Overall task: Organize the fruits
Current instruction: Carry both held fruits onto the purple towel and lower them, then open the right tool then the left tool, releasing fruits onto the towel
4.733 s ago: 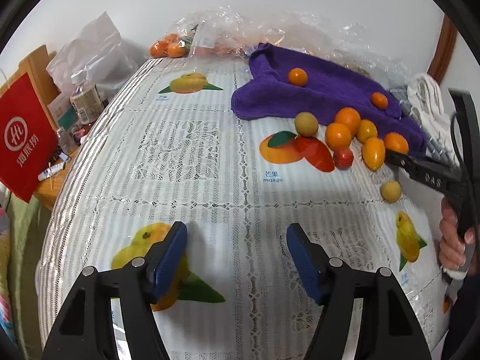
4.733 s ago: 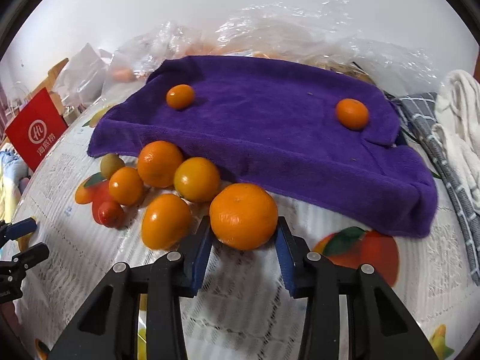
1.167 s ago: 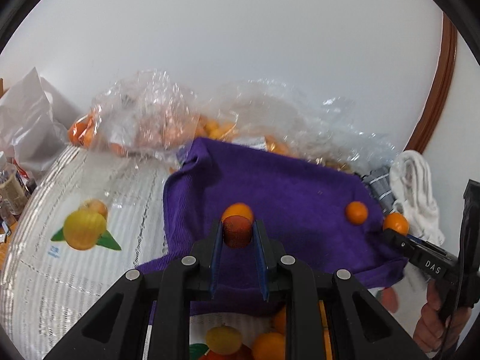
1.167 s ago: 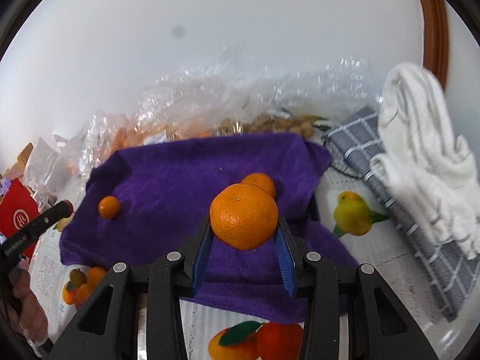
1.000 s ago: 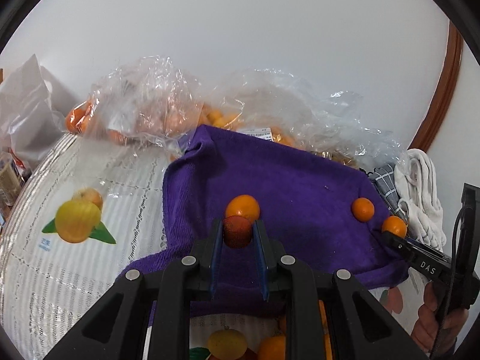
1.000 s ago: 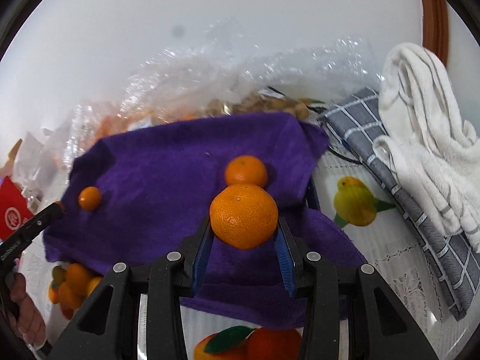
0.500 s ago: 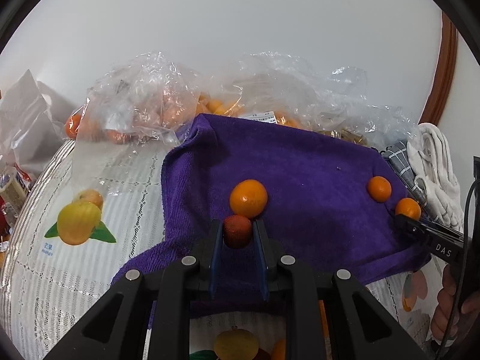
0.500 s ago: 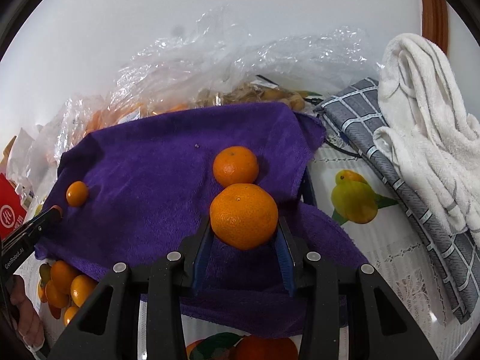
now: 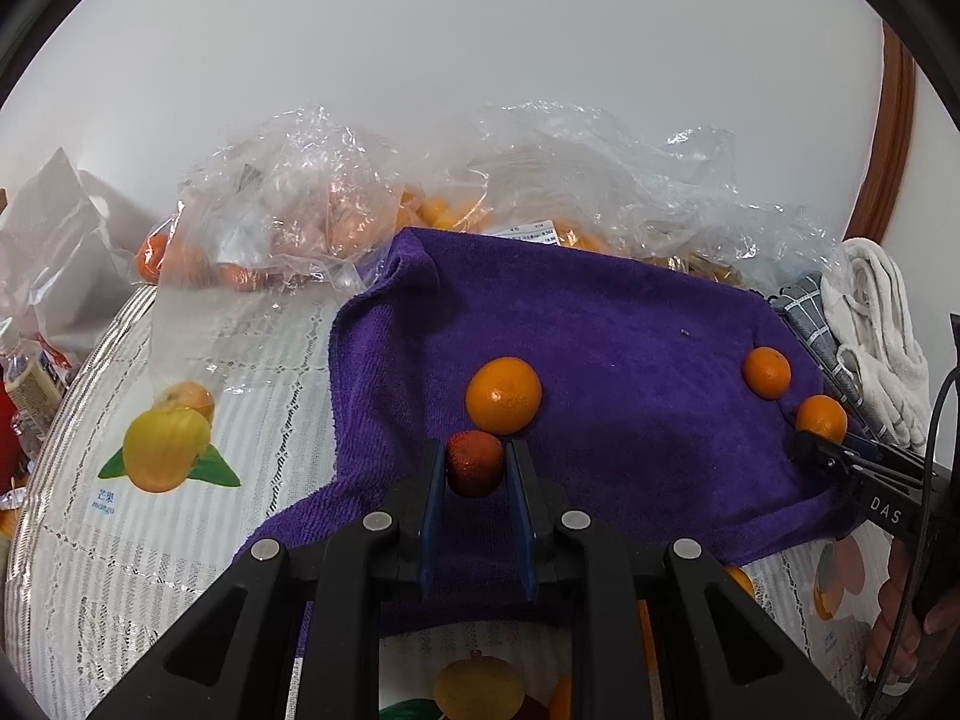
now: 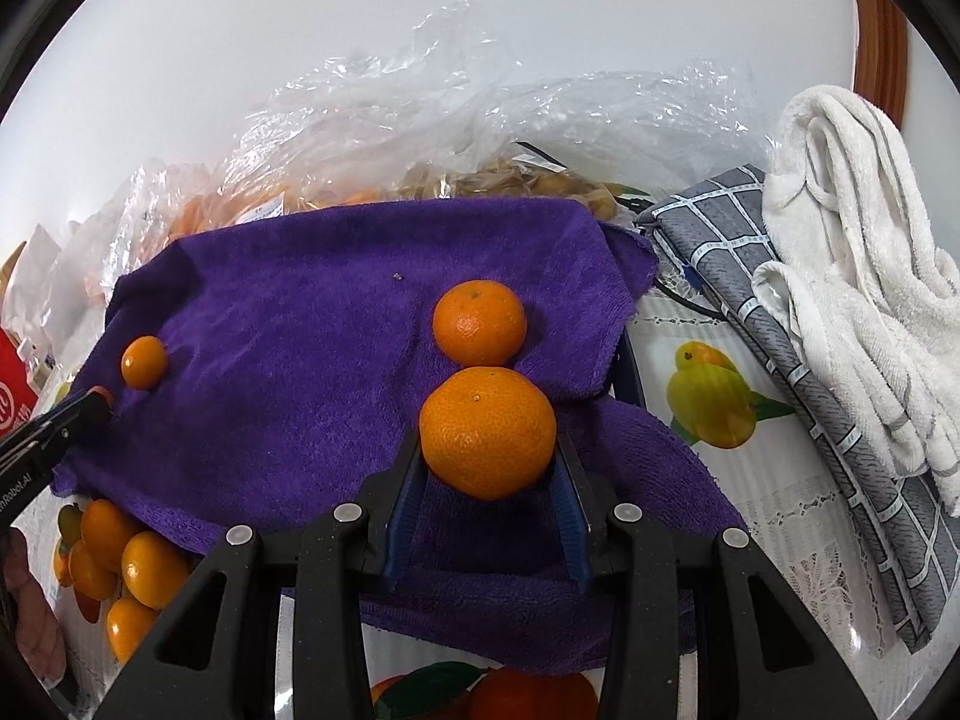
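Left tongs [image 9: 475, 463] pinch a small red fruit [image 9: 474, 463] over the purple towel [image 9: 630, 360]; right tongs [image 10: 487, 450] clamp a large orange [image 10: 487, 432] near another

Tangerine [image 10: 487, 432] between fingers [image 10: 403, 495], over purple towel [image 10: 288, 360]

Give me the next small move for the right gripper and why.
Probably lower a little and open the jaws. The right gripper is shut on the large orange, held over the purple towel just in front of the orange already lying there. Releasing here should set it beside that one without knocking it, though its height above the towel is hard to judge.
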